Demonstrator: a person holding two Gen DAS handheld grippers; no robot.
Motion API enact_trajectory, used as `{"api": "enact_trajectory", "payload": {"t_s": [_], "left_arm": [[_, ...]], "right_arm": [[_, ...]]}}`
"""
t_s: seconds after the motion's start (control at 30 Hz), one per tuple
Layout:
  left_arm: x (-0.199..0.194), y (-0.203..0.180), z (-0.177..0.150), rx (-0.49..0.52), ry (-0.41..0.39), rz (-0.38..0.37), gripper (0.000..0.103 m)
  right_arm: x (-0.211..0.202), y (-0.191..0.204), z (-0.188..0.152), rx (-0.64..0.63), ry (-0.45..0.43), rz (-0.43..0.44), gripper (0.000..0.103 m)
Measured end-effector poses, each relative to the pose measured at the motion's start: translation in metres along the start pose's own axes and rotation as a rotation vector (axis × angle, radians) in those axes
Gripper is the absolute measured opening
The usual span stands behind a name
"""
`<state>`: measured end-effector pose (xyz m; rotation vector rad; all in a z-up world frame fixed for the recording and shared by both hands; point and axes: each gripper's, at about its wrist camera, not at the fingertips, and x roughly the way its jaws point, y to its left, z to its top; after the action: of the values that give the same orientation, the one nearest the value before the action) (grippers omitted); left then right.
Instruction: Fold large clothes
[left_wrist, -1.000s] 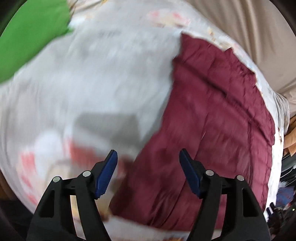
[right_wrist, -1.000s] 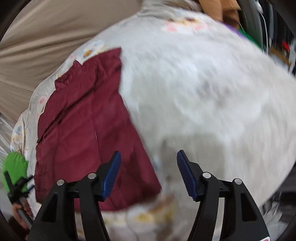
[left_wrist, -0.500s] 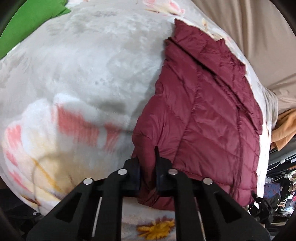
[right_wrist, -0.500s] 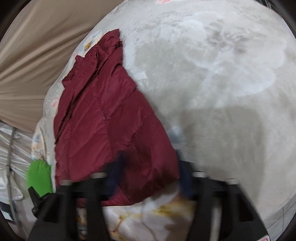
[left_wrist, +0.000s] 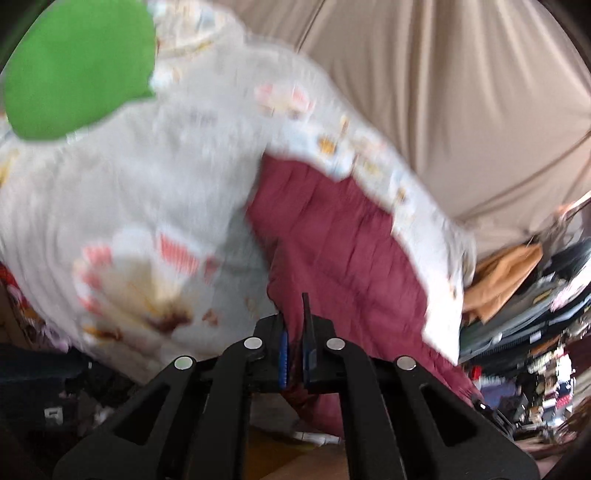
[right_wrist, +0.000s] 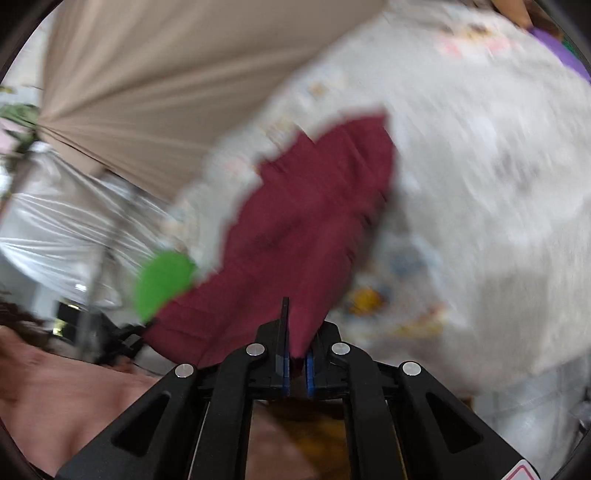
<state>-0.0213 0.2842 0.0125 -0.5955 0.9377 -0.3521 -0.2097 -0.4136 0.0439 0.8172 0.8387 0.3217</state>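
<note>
A maroon quilted jacket lies on a grey patterned blanket; its near hem is lifted off the blanket. My left gripper is shut on the jacket's near left edge. In the right wrist view the jacket stretches away from me, and my right gripper is shut on its near right edge. The blanket fills the right side there. Both views are motion-blurred.
A beige curtain hangs behind the bed. A green patch sits at the far left, and one also shows in the right wrist view. Cluttered shelves and orange cloth stand at the right. Clear plastic sheeting hangs at the left.
Both grippers went from open above the jacket to shut on its near hem corners. They have since pulled the hem up and back toward me; both views now tilt upward.
</note>
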Motion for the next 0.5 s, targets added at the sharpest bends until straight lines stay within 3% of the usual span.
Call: {"api": "enact_trajectory", "payload": {"t_s": [0.1,0.2,0.33,0.5], "left_arm": [[0.008,-0.020,0.036,0.016,-0.066,-0.040,0.004],[0.049,-0.035,0.074,0.076,-0.096,-0.003,0.004],[0.124,-0.040,0.109,0.074,-0.069,0.097,0.004],[0.220,-0.024,0.137,0.030,-0.014,0.233,0.004]], "right_arm": [[-0.008,0.015,0.039,0.013,-0.154,0.064,0.005],[0.020,0.008,0.081,0.085,-0.251,0.091,0.005],[0.089,-0.010,0.131,0.162,-0.274,0.007,0.005],[0.157,-0.028,0.170,0.202,-0.253,-0.114,0.005]]}}
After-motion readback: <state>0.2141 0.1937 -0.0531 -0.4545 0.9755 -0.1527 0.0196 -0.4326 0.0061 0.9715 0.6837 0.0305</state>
